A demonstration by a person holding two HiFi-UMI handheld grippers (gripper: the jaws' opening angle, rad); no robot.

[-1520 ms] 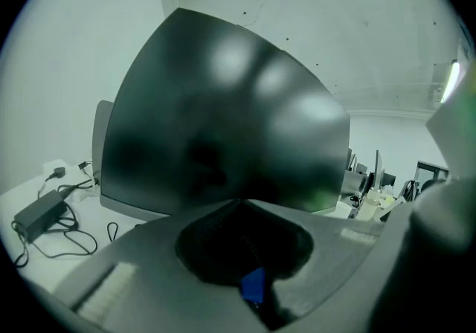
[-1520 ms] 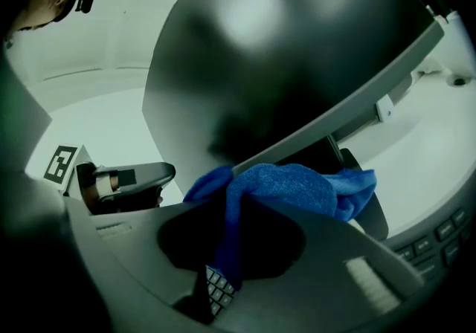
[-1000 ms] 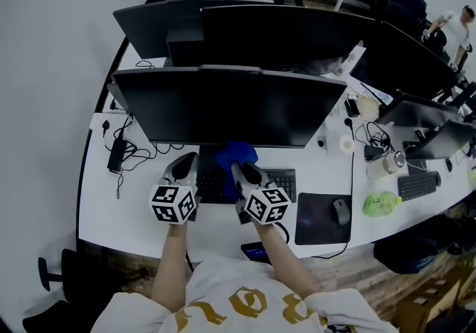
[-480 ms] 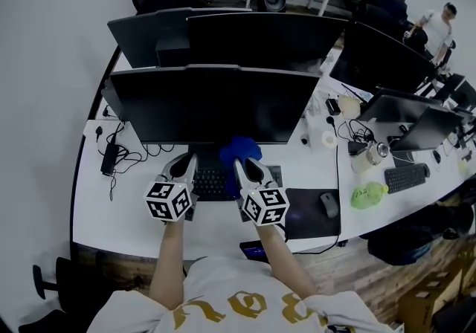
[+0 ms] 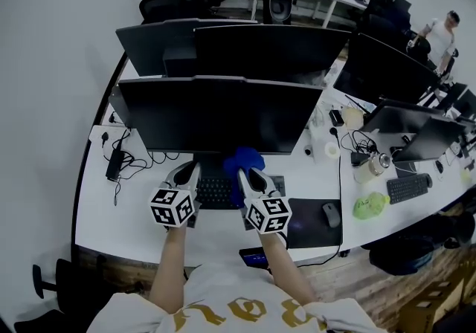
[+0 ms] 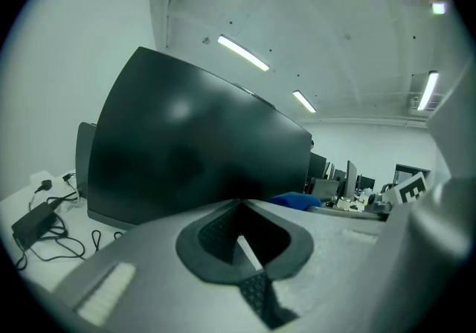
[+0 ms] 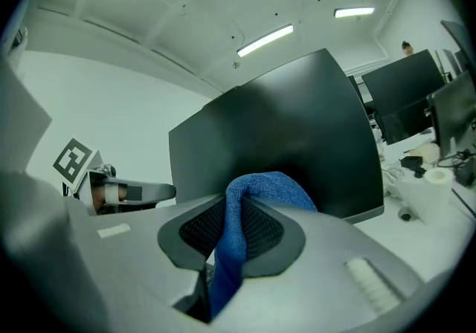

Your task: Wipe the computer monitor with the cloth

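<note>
Left gripper (image 5: 186, 170): jaws closed together, nothing between them; held over the keyboard (image 5: 216, 192).
Right gripper (image 5: 250, 172): jaws clamped on the blue cloth (image 7: 232, 250), which bulges out past the tips.
Cloth position: at the monitor's (image 5: 219, 112) lower edge, right of centre.
Bench (image 5: 97, 209): white, curved; cables (image 5: 123, 157) left, mouse pad (image 5: 316, 221) right.
Monitor axis: long side runs left-right; screen faces near.

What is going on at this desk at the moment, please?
A person at the desk holds a hand-held gripper in each hand. The right hand-held gripper is shut on a blue cloth, raised just below the front monitor, above the keyboard. The left hand-held gripper, shut and empty, hangs beside it. Whether the cloth touches the screen cannot be told.
</note>
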